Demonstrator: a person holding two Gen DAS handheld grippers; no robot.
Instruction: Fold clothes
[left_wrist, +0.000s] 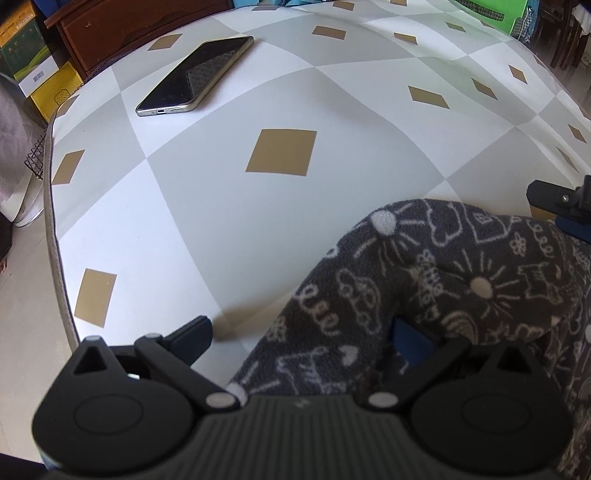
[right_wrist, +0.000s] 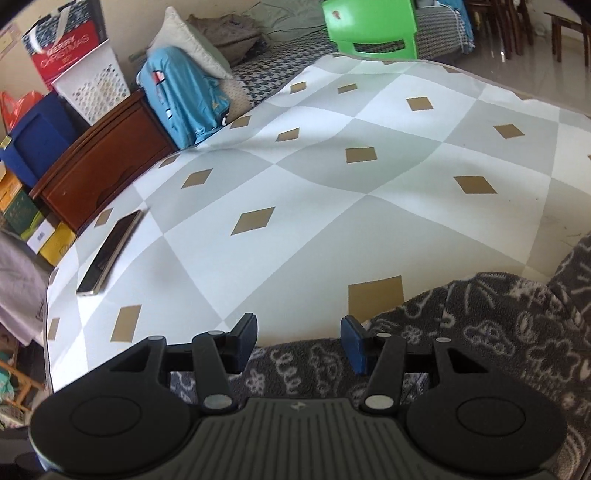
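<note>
Left-wrist view, from left to right: stacked boxes (left_wrist: 37, 70) beside a brown wooden cabinet (left_wrist: 122, 33) past the table edge; a phone (left_wrist: 195, 75) lying flat on the checked tablecloth (left_wrist: 229, 206); the left gripper (left_wrist: 301, 334), jaws spread wide, with the grey patterned fleece garment (left_wrist: 443, 288) bunched between them and draped over the right-hand finger, neither pad visibly pressing it. At the far right edge, part of the right gripper (left_wrist: 561, 206) hangs just above the garment.

Right-wrist view, from left to right: the phone (right_wrist: 110, 254) near the table's left edge; the right gripper (right_wrist: 299, 341), jaws apart and empty, poised over the garment's near hem; the garment (right_wrist: 480, 325) heaped at the lower right of the tablecloth (right_wrist: 332, 206); a green chair (right_wrist: 369, 26) beyond the far edge.
</note>
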